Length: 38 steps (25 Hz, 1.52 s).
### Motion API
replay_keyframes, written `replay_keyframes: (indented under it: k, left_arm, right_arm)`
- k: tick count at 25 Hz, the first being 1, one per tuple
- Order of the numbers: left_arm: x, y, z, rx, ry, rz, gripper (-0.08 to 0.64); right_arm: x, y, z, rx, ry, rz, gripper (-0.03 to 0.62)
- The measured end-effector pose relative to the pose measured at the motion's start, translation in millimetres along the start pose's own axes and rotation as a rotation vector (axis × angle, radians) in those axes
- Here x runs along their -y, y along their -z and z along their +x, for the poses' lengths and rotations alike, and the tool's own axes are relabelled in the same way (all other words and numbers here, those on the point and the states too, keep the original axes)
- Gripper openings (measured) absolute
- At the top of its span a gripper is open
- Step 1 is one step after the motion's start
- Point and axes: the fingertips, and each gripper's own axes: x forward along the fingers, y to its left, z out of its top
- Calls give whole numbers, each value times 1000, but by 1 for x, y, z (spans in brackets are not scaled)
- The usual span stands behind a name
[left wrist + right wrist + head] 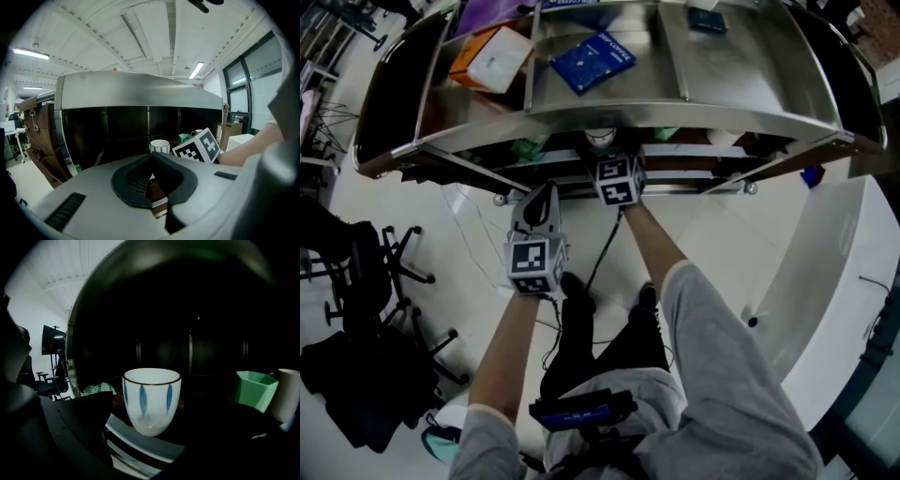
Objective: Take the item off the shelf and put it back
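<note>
Left gripper (pixel 152 157): jaws shut tip to tip, nothing in them, held short of the shelf (pixel 750 84). Right gripper (pixel 159 411): reached in under the shelf top, jaws wide apart, gripping nothing. Cup (pixel 151 399): white with blue leaf marks, upright on the lower board, between the spread jaws. There is a gap on the left-jaw side; the other side is too dark to tell. Right of the cup: green box (pixel 253 390), then white mug (pixel 288 394) just beside it.
</note>
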Motion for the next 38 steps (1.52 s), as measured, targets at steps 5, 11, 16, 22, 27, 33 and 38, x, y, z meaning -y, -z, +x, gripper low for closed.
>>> replay_keyframes:
  k: [5,11,16,22,27,33,38]
  left_arm:
    - [-4,1,3,23,10,14,5]
    - [-6,3,0,-12,5,15,5]
    - [-5,3,0,5,11,19,5]
    - [-1,3,-10,-3,12,18,5]
    - [6,-2,-23,-3,11,4,5]
    - [21,-21,-55,8,12,-21,5]
    - [29,-40,-82,22,4,-17,5]
  right_arm:
    - [7,2,2,-2,39,-19,382]
    - [7,-4,0,14,46,-27,376]
    - [7,-3,-6,13,39,-17,374]
    - [4,-1,-28,2,20,-25,371]
    - [-1,-5,-58,2,-2,-29,371]
    - [-15,-24,-120,9,-36,-36,371]
    - [-22,-45,-174,12,-69,-53,371]
